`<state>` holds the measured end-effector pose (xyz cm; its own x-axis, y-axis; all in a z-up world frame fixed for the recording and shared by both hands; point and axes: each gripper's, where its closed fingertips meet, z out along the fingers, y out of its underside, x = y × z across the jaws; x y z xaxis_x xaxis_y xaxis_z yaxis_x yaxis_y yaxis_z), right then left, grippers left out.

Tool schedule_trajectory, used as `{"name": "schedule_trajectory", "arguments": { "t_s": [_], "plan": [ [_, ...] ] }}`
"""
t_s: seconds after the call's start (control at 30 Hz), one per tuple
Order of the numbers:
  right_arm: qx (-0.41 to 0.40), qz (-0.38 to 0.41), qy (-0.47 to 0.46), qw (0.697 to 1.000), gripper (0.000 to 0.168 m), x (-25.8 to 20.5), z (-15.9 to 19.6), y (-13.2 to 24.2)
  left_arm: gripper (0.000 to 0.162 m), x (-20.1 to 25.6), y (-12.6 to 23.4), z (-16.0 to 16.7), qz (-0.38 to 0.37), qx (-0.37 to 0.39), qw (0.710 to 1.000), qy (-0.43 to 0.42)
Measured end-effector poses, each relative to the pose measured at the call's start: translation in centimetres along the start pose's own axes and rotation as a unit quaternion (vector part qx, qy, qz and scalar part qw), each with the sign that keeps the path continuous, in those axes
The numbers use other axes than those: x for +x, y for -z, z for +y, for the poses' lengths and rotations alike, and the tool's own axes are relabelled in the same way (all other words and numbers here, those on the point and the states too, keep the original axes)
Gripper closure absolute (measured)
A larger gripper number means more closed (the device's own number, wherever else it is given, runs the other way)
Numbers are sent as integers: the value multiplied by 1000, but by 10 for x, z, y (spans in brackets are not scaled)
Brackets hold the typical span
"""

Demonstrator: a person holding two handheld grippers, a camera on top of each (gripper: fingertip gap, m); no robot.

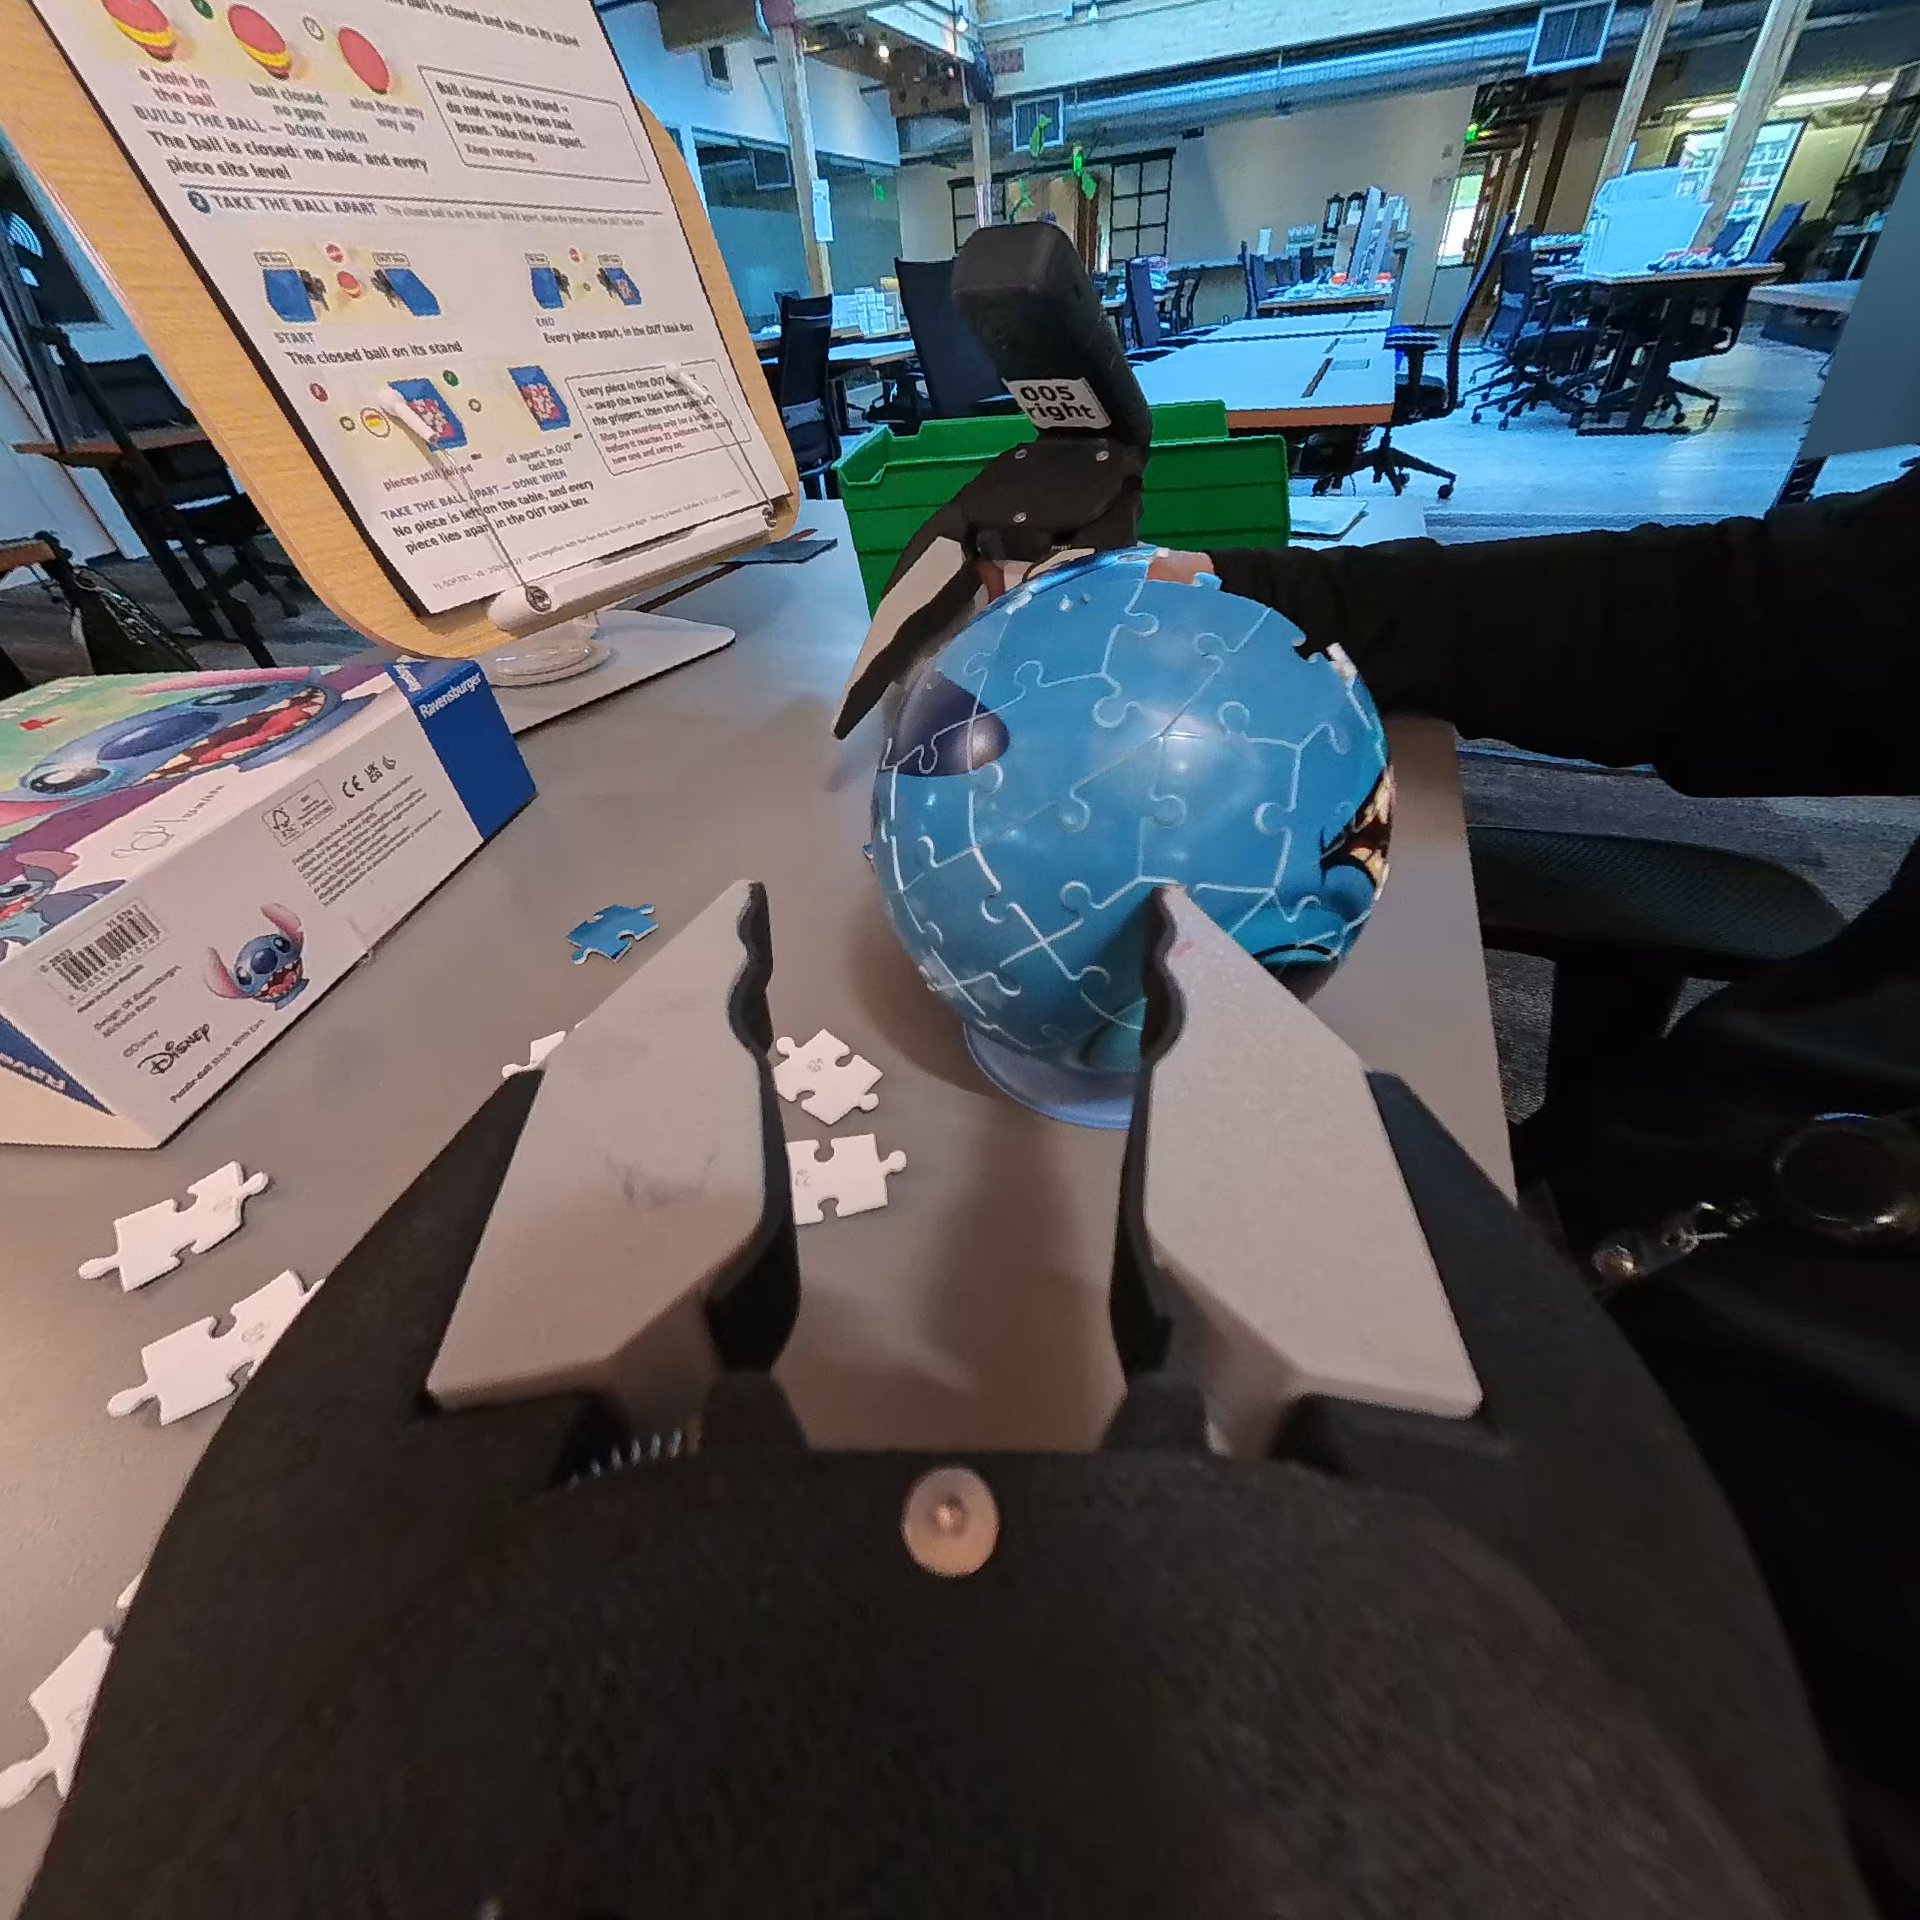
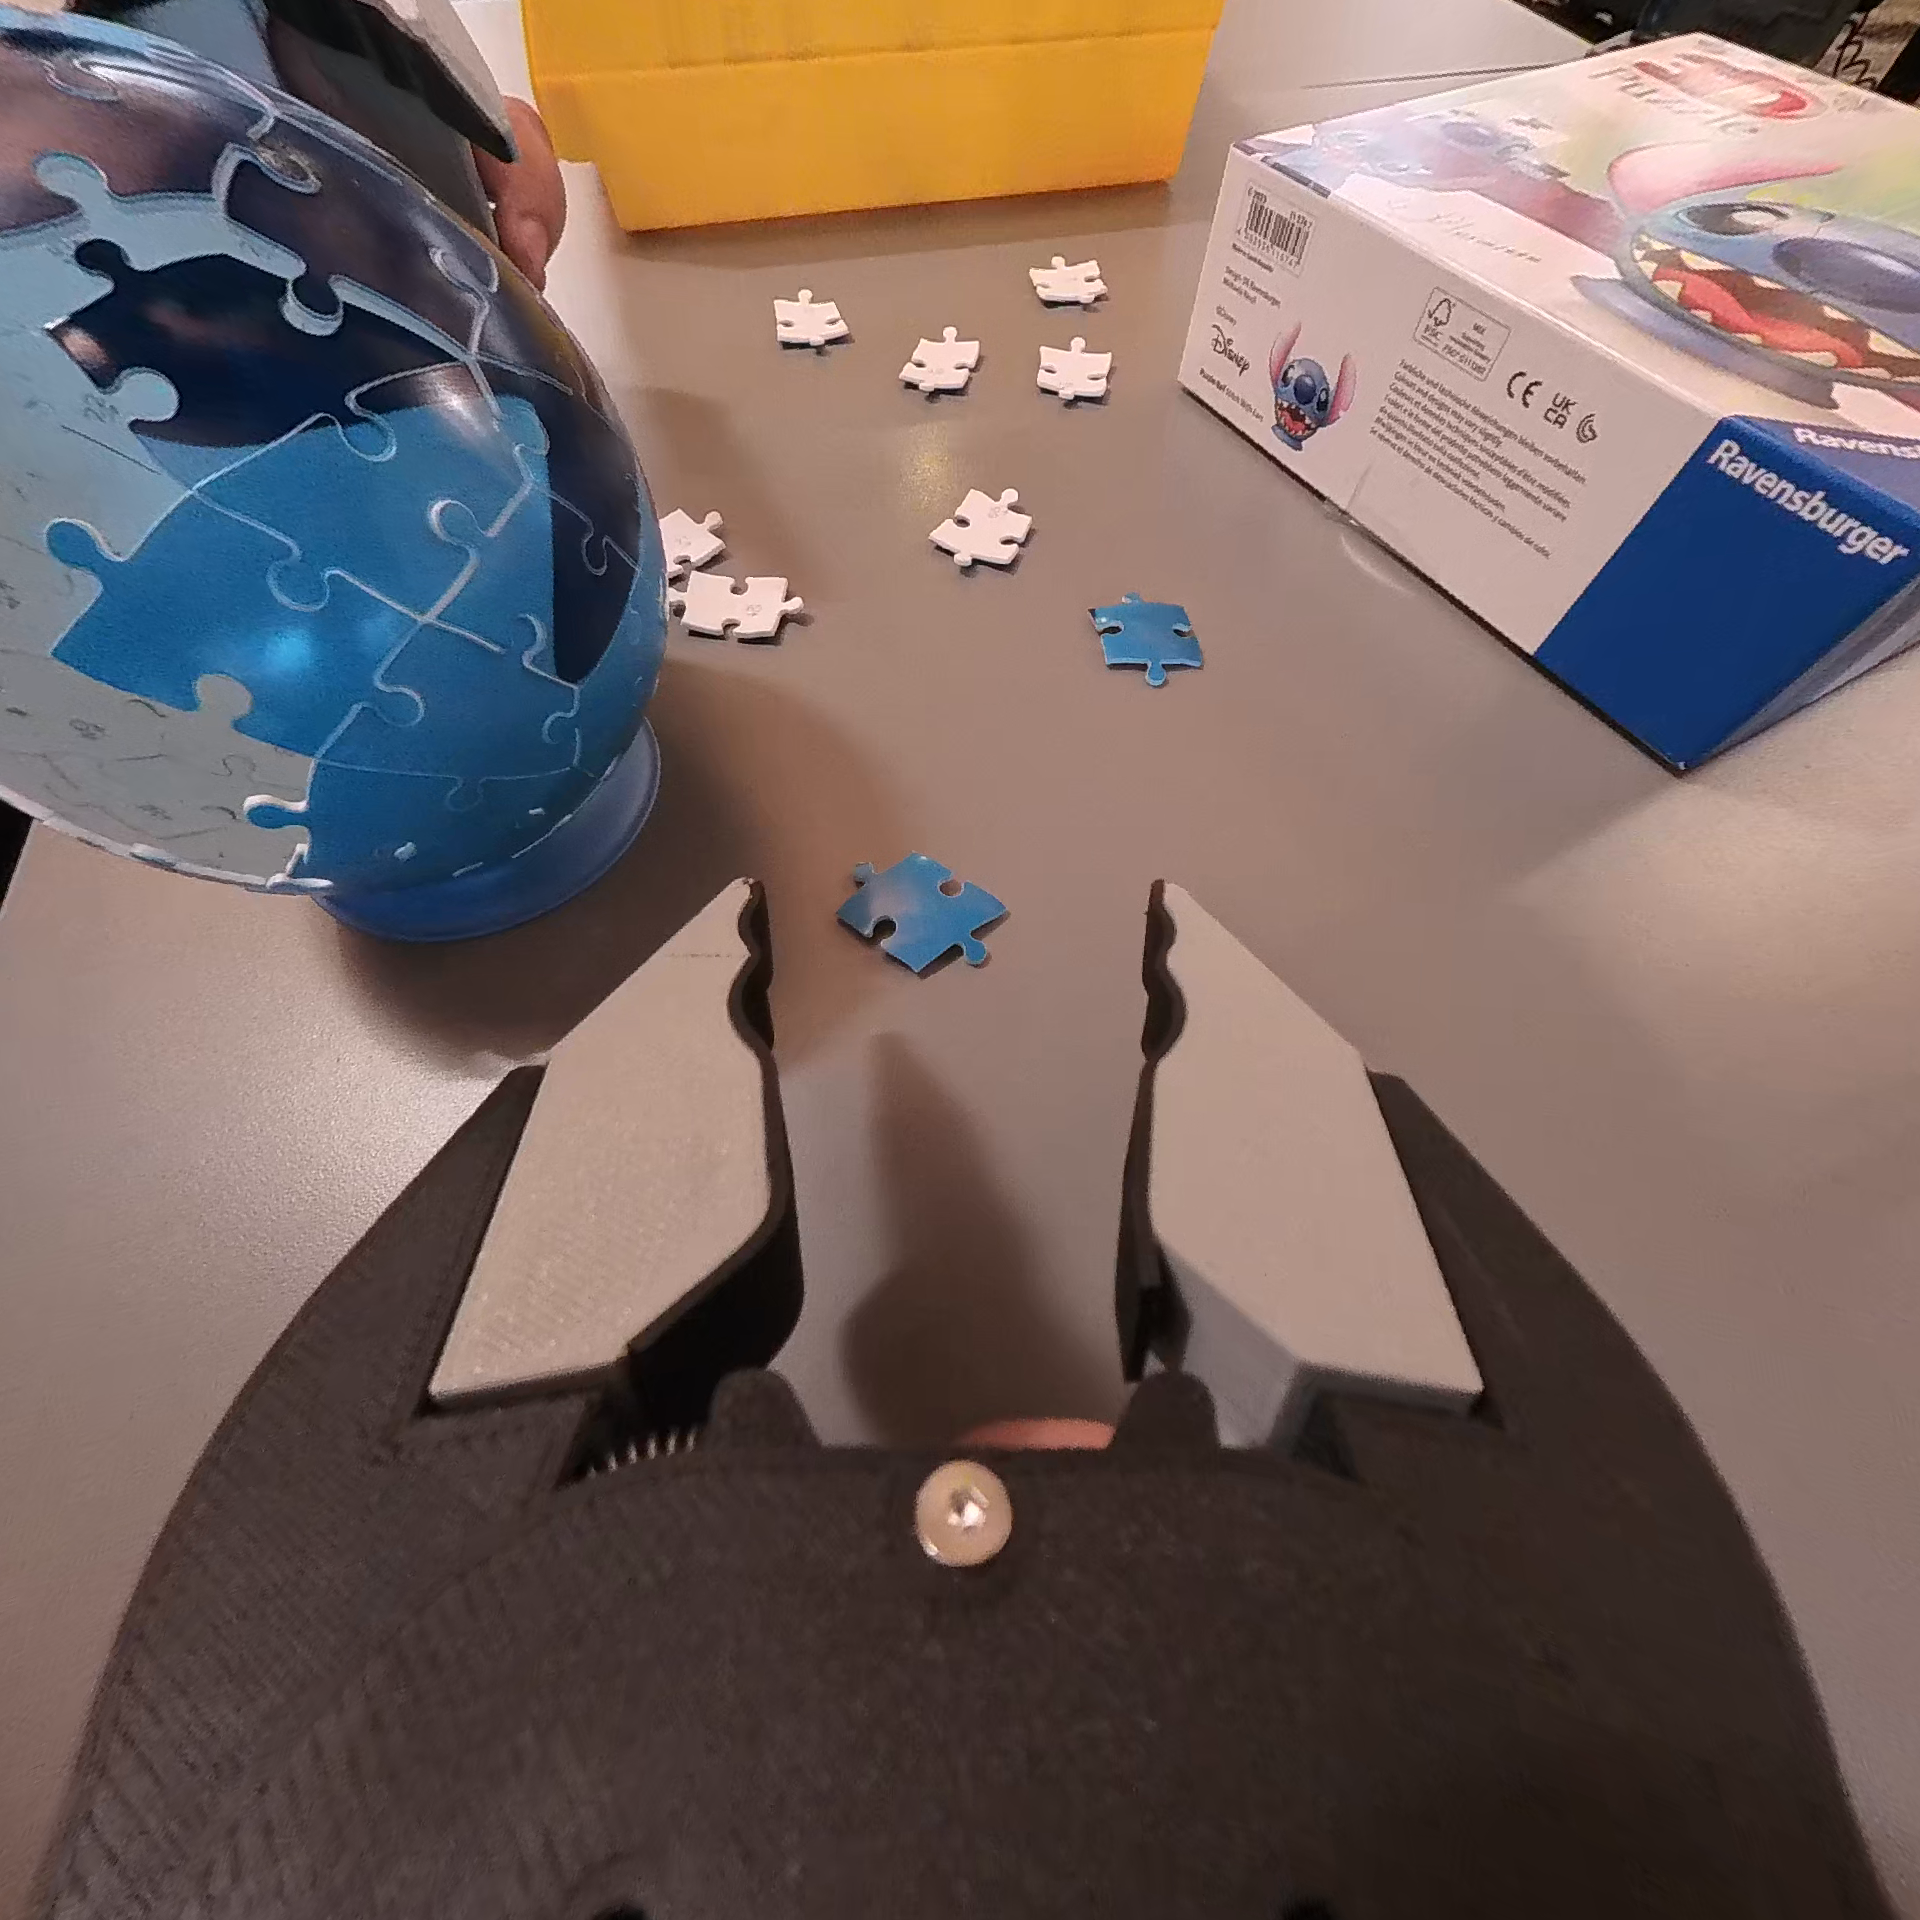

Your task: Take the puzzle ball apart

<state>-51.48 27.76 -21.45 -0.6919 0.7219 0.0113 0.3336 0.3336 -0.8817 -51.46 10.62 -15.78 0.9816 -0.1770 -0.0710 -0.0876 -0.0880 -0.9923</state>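
Note:
The blue puzzle ball (image 1: 1132, 821) stands on its round blue stand (image 1: 1049, 1091) on the grey table. In the right wrist view the ball (image 2: 343, 582) is at the left, with a hole (image 2: 135, 312) and a pale open patch where pieces are gone. My left gripper (image 1: 958, 914) is open, its right finger close against the ball's lower front. My right gripper (image 2: 951, 904) is open and empty, low over the table beside the ball. A loose blue piece (image 2: 920, 909) lies just beyond its fingertips. One right finger (image 1: 894, 644) shows behind the ball.
Several loose pieces lie on the table, mostly white side up (image 2: 982, 528), one blue (image 2: 1148, 634). The puzzle box (image 1: 239, 862) lies at the left. There is a yellow bin (image 2: 873, 104), a green bin (image 1: 1195, 488) and an instruction board (image 1: 416, 291). A dark sleeve (image 1: 1558, 644) reaches in from the right. About 20 cm separates my left fingertips from my right. To the loose blue piece (image 2: 920, 909): right tips about 4 cm, left tips about 20 cm.

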Motion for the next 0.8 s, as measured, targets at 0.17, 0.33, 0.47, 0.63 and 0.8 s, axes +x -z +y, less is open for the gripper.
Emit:
{"name": "schedule_trajectory", "arguments": {
  "t_s": [0.17,0.33,0.47,0.63,0.8],
  "plan": [
    [0,-2,9,1000,100,-2,0,0,92,0,0,0,0,-1,1000,0],
    [2,-7,17,1000,100,-5,-1,0,93,0,0,0,0,-1,1000,0],
    [1,-8,18,1000,100,-5,-1,0,93,0,0,0,-1,-1,1000,0],
    [-2,-8,20,1000,100,-6,0,-1,94,0,0,1,-1,-2,1000,0],
    [-8,-9,24,1000,100,-6,1,-2,94,-1,0,1,-2,-2,1000,1]
  ]
}}
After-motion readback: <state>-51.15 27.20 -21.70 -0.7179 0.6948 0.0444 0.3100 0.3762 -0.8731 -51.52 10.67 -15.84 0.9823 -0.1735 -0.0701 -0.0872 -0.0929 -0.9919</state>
